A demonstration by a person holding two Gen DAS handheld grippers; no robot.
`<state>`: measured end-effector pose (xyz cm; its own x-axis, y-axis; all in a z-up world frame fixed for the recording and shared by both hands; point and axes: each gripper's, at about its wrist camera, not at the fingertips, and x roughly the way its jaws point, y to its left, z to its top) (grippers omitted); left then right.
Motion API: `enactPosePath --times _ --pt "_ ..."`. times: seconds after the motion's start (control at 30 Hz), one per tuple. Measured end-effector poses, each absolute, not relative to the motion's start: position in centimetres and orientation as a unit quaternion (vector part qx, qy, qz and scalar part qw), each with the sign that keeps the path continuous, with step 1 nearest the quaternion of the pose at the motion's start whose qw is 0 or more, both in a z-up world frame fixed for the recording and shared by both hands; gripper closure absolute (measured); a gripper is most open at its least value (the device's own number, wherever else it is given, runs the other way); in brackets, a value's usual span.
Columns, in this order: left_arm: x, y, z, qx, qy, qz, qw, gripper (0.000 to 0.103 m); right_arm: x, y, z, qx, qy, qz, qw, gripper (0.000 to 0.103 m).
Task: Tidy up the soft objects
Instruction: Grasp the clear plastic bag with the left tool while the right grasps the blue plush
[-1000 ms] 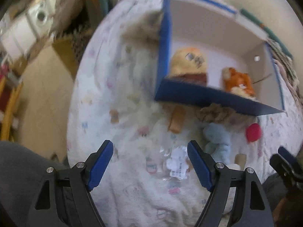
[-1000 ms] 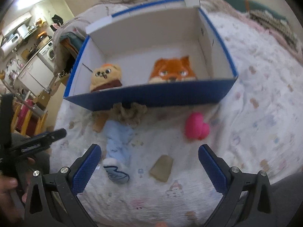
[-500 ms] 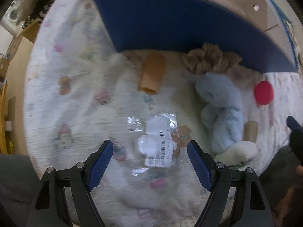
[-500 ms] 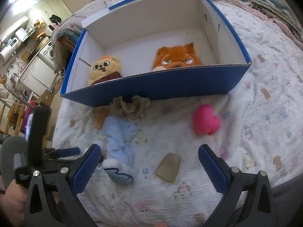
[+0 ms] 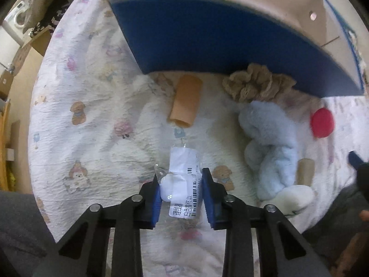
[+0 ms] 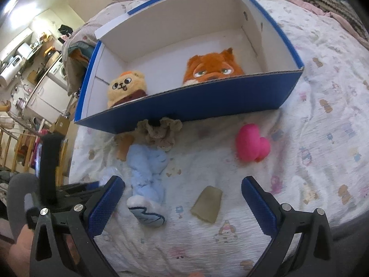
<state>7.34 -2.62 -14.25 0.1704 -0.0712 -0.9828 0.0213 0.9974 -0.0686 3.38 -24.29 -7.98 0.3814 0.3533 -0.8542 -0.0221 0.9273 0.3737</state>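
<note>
My left gripper [image 5: 180,175] points down at the bed, its jaws closing, and the blue pads press both sides of a clear plastic packet [image 5: 182,161] with a white barcode label. My right gripper [image 6: 182,181] hangs open over the bedspread with nothing between its fingers. A light blue plush [image 6: 147,168] and an olive-tan soft piece [image 6: 207,204] lie just ahead of it. A pink heart [image 6: 252,145] lies to the right. The blue box [image 6: 196,106] holds an orange fox plush [image 6: 212,69] and a tan bear plush [image 6: 126,87].
A brown scrunchie [image 5: 256,85] and an orange-tan roll [image 5: 185,101] lie against the box's front wall [image 5: 207,34]. The patterned bedspread [image 5: 92,138] drops off at the left to a floor and kitchen furniture. A person's hand [image 6: 20,249] shows at lower left.
My left gripper came down over the clear packet and its jaws closed in from wide open onto it. The right gripper stayed nearly still and open.
</note>
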Motion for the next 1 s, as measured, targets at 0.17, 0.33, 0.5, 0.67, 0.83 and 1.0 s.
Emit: enactPosePath --times 0.17,0.33,0.5,0.67,0.83,1.0 --pt "6.7 -1.8 -10.5 -0.010 0.596 -0.017 0.802 0.078 3.7 -23.2 -8.3 0.145 0.561 0.139 0.803 0.000" --pt "6.3 -0.7 -7.7 -0.021 0.565 -0.009 0.825 0.078 4.3 -20.2 -9.0 0.100 0.586 0.146 0.791 0.000" --pt "5.5 0.5 -8.1 -0.039 0.573 0.002 0.818 0.078 5.2 -16.4 -10.0 0.059 0.606 0.173 0.775 0.002" --pt "5.5 1.3 -9.0 -0.072 0.575 0.015 0.815 0.078 6.1 -13.8 -11.4 0.030 0.625 0.164 0.762 0.007" --pt "5.6 1.8 -8.9 -0.085 0.576 0.022 0.813 0.078 6.5 -12.5 -12.9 0.001 0.639 0.140 0.756 0.033" --pt "5.6 1.9 -9.0 -0.089 0.579 0.018 0.810 0.078 6.6 -12.3 -13.8 -0.011 0.643 0.140 0.753 0.078"
